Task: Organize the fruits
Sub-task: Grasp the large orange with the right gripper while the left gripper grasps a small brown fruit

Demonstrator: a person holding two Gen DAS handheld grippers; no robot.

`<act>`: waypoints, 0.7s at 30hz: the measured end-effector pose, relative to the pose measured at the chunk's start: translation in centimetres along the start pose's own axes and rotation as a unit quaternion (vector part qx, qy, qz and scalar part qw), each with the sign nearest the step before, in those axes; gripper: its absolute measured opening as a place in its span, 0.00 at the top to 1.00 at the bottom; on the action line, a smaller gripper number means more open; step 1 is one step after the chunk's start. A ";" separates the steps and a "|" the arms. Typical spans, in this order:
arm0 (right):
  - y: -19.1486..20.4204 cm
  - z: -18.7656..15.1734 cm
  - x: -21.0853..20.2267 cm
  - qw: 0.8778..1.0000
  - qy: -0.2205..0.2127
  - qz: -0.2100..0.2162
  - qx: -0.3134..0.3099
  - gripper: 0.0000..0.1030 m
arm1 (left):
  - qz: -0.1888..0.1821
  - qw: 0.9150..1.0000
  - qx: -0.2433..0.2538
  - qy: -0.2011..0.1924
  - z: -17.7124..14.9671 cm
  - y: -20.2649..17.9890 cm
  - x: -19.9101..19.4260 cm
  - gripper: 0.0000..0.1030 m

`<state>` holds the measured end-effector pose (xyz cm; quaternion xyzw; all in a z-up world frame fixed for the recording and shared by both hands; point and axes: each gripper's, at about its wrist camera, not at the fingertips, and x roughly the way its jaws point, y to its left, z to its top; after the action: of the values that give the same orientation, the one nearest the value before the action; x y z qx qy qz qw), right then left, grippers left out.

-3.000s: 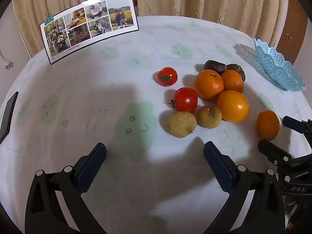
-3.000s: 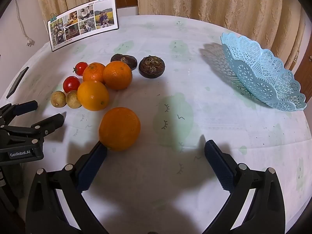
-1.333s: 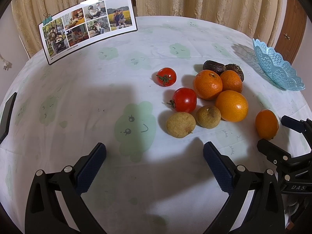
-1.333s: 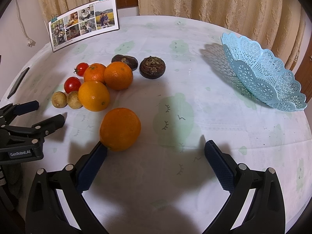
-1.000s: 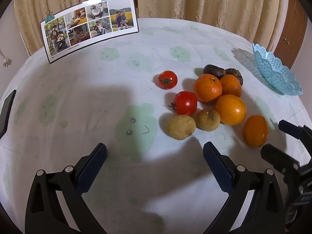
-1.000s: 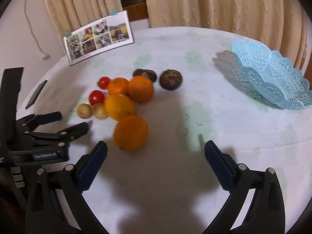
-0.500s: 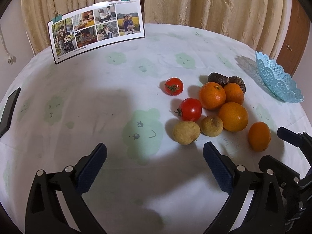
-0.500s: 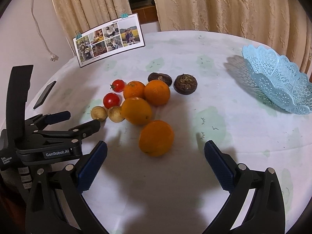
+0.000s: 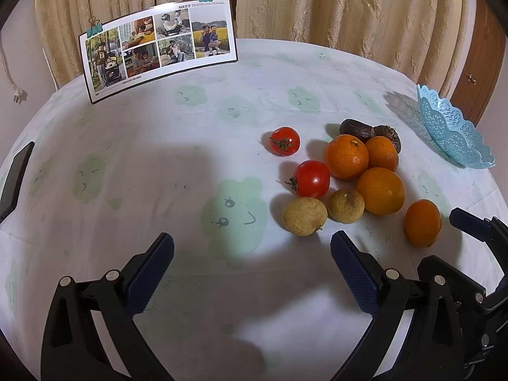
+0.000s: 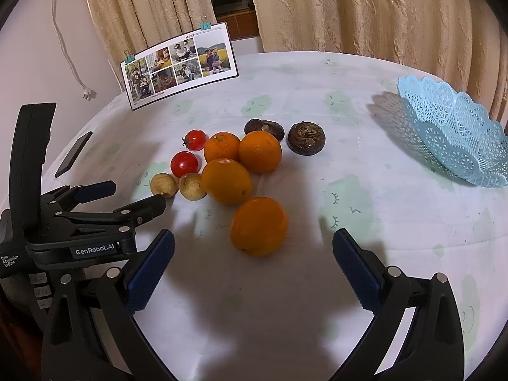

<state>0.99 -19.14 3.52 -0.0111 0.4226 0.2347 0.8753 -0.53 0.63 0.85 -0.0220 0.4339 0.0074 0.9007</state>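
Right gripper (image 10: 253,258) jaws spread wide, lone orange (image 10: 258,226) just ahead between them, blue basket (image 10: 451,133) far right – empty, left gripper (image 10: 127,195) open.

a photo collage card (image 9: 157,48) with two teal clips stands at the desk's (image 9: 158,146) far edge before beige curtains (image 9: 333,3); a dark phone (image 9: 16,177) lies at its left edge.

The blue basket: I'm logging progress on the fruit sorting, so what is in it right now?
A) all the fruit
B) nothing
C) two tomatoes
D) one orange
B: the blue basket shows only bare lattice inside, while the oranges, tomatoes and the lone orange all lie on the tablecloth.
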 end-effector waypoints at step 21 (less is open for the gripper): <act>-0.3 0.6 1.9 1.000 0.024 -0.006 0.005 0.61 | 0.002 0.999 -0.022 -0.036 0.3 1.1 -1.1 0.05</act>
<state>2.62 -18.52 2.42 -0.0144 0.4444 0.2272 0.8664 -0.98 1.72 1.82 -0.0407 0.4014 0.0190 0.9148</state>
